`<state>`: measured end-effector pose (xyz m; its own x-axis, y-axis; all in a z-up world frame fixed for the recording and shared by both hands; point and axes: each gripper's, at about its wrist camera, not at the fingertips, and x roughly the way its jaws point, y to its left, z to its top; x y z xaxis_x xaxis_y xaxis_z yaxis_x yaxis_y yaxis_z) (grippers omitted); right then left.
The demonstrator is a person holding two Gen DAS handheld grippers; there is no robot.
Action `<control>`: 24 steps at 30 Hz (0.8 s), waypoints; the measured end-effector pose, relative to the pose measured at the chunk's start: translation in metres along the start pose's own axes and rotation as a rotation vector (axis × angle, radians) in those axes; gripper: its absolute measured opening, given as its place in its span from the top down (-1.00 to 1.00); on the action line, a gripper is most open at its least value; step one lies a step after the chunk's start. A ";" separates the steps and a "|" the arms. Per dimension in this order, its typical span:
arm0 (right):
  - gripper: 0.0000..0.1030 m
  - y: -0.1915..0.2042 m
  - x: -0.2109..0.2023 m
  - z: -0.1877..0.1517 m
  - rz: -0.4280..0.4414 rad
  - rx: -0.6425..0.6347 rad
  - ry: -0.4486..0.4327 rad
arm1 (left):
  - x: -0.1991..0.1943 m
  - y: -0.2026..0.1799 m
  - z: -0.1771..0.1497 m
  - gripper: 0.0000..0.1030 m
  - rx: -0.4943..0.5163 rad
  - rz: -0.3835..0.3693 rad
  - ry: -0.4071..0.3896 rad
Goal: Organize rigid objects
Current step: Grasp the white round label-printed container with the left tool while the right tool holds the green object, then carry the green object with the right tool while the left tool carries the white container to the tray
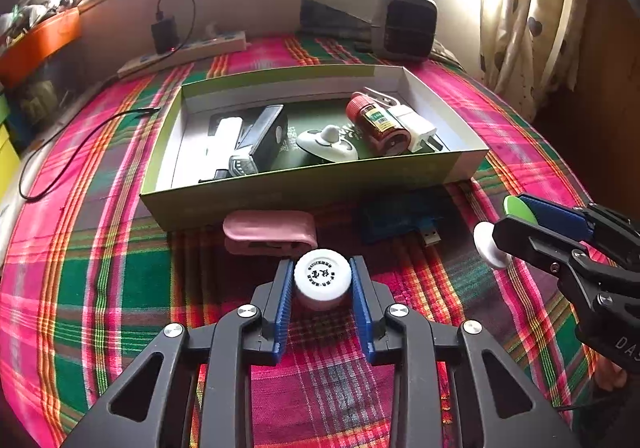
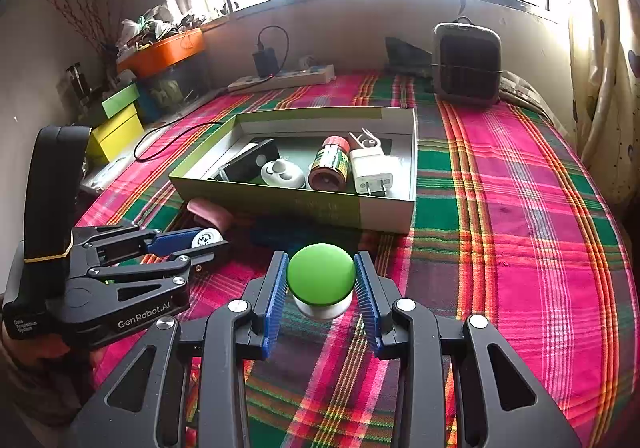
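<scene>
My left gripper [image 1: 322, 276] is shut on a small white-capped bottle [image 1: 322, 275], held above the plaid cloth in front of the green box [image 1: 304, 192]. My right gripper [image 2: 321, 276] is shut on a green-topped white knob [image 2: 321, 274], also seen in the left wrist view [image 1: 516, 208]. The box [image 2: 384, 214] holds a red-capped jar [image 1: 378, 124], a white charger plug [image 1: 416, 126], a white round device [image 1: 326, 142] and a black device [image 1: 260, 140]. A pink case [image 1: 270, 230] and a blue USB card reader [image 1: 400, 218] lie before the box.
A power strip [image 1: 188, 52] with a black adapter and a cable [image 1: 80, 144] lie at the back left. A grey heater [image 1: 404, 24] stands at the back right. Coloured boxes [image 2: 120, 120] and an orange tray [image 2: 164, 50] sit beside the bed on the left.
</scene>
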<state>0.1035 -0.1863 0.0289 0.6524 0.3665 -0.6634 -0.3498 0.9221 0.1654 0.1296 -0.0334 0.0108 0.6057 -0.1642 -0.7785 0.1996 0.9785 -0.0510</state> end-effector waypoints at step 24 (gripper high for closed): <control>0.32 0.006 -0.003 0.004 0.005 -0.009 -0.004 | -0.022 0.004 0.001 0.48 -0.010 -0.023 -0.043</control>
<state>0.1017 -0.1820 0.0349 0.6536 0.3717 -0.6593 -0.3588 0.9192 0.1624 0.1185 -0.0257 0.0282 0.6340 -0.1916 -0.7492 0.2065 0.9756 -0.0748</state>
